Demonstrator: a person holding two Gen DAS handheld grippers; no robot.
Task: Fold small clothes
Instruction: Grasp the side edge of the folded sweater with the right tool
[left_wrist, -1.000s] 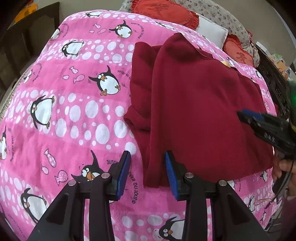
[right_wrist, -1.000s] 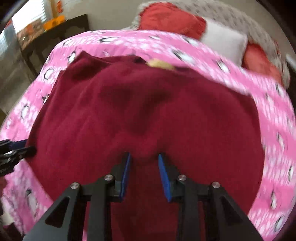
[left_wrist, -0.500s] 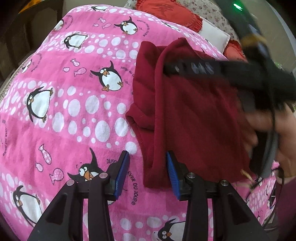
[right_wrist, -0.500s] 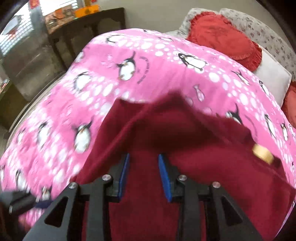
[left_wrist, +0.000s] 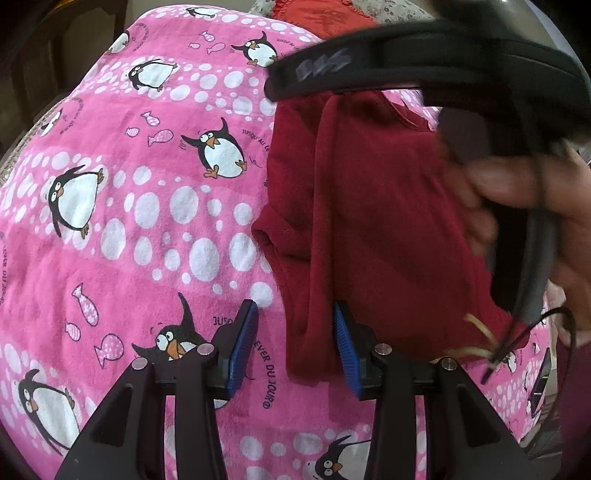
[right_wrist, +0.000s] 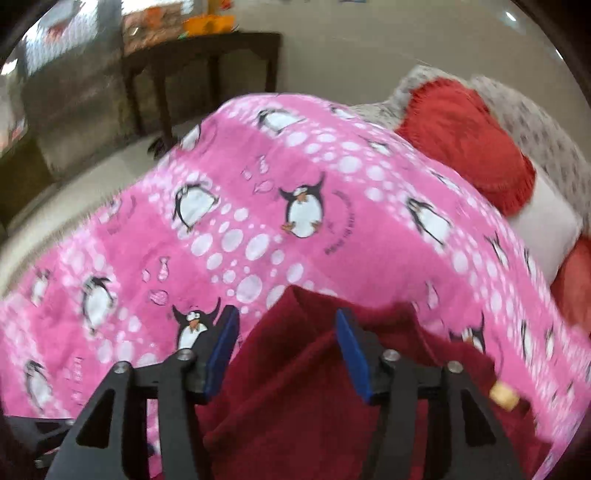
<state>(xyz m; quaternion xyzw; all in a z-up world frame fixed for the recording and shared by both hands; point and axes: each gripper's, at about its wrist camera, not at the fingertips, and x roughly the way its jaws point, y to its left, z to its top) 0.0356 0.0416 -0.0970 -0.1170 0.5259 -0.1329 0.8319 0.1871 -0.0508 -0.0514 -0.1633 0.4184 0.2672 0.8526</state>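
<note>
A dark red garment (left_wrist: 369, 221) lies partly folded on a pink penguin blanket (left_wrist: 147, 221); it also shows in the right wrist view (right_wrist: 314, 406). My left gripper (left_wrist: 293, 345) is open, its blue pads either side of the garment's near left corner, not closed on it. My right gripper (right_wrist: 286, 354) is open above the garment's far left edge, with cloth showing between the pads. In the left wrist view the right gripper's black body (left_wrist: 424, 62) and the hand holding it cross over the garment's top and right side.
Red cushions (right_wrist: 469, 140) and a white pillow (right_wrist: 543, 229) sit at the head of the bed. A dark wooden table (right_wrist: 207, 66) stands beyond the bed's far edge. The blanket also shows in the right wrist view (right_wrist: 295, 206).
My right gripper swung left and up across the garment to its far left edge, and its jaws opened wider. My left gripper stayed by the near corner.
</note>
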